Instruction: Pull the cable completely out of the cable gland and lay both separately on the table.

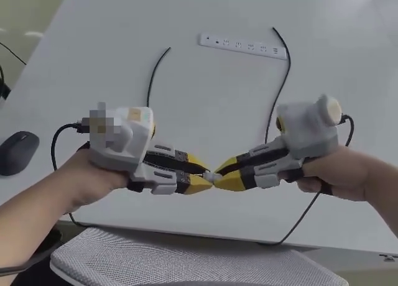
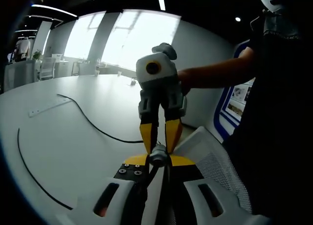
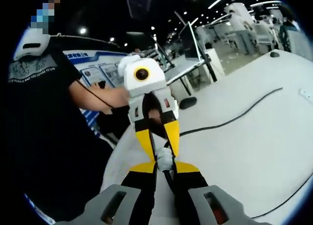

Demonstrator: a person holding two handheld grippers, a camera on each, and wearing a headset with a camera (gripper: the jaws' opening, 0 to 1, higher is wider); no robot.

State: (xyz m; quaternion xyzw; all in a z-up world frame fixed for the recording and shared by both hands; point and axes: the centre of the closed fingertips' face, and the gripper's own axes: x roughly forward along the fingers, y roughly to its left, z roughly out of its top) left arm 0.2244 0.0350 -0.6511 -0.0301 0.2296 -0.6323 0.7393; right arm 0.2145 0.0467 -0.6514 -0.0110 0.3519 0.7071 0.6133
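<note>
Head view: gland pinched tip to tip

Jaws of the left gripper (image 1: 205, 176) sit nearly closed on the black cable (image 3: 152, 137), those of the right gripper (image 1: 219, 176) on the cable gland (image 1: 212, 175), tips almost touching, above the table (image 1: 217, 87) edge. Cable not yet out. A crooked pull could slip the small gland free, onto the chair (image 1: 186, 261).

Table (image 1: 205, 87) bearing a power strip (image 1: 242, 46) at its far side, a loose lead (image 1: 153, 74) left of centre and a mouse (image 1: 17, 152) at its left edge, with a chair (image 1: 186, 261) before its near edge; above that edge the left gripper (image 1: 202, 174) and right gripper (image 1: 222, 173) meet tip to tip at the cable gland (image 1: 212, 176), its cable (image 3: 153, 142) lying between the left jaws.
</note>
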